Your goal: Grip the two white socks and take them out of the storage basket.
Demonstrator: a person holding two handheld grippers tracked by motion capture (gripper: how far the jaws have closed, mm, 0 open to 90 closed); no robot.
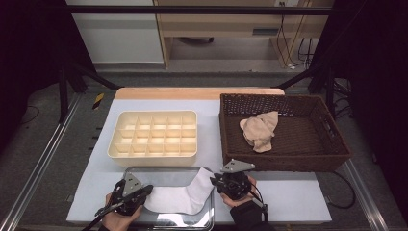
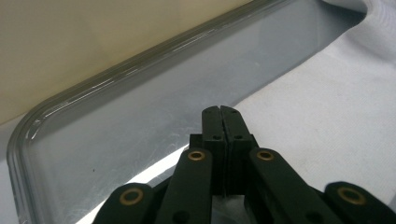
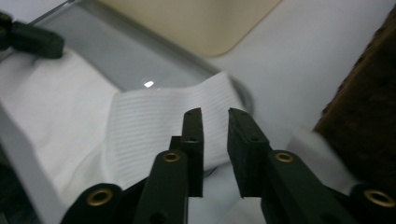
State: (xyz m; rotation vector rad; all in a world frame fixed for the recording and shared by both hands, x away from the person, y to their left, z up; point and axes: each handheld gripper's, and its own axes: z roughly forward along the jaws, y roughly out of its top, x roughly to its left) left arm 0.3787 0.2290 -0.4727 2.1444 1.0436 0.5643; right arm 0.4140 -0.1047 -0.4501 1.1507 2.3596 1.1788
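Note:
A white sock (image 1: 180,197) lies flat across a shallow metal tray (image 1: 159,174) at the table's front edge. My left gripper (image 1: 146,189) sits at the sock's toe end with its jaws pressed together (image 2: 219,109) right on the edge of the fabric (image 2: 336,121); the pinched fabric itself is hidden. My right gripper (image 1: 214,180) hovers at the ribbed cuff (image 3: 154,126). It is open by a narrow gap (image 3: 215,116), and its pads do not touch the cuff. The left gripper (image 3: 32,39) also appears far off at the sock's other end.
A cream organizer box (image 1: 153,134) with several small compartments stands just behind the tray. At the right is a dark wicker basket (image 1: 284,161) holding a bundle of beige socks (image 1: 260,130). White mat covers the table around them.

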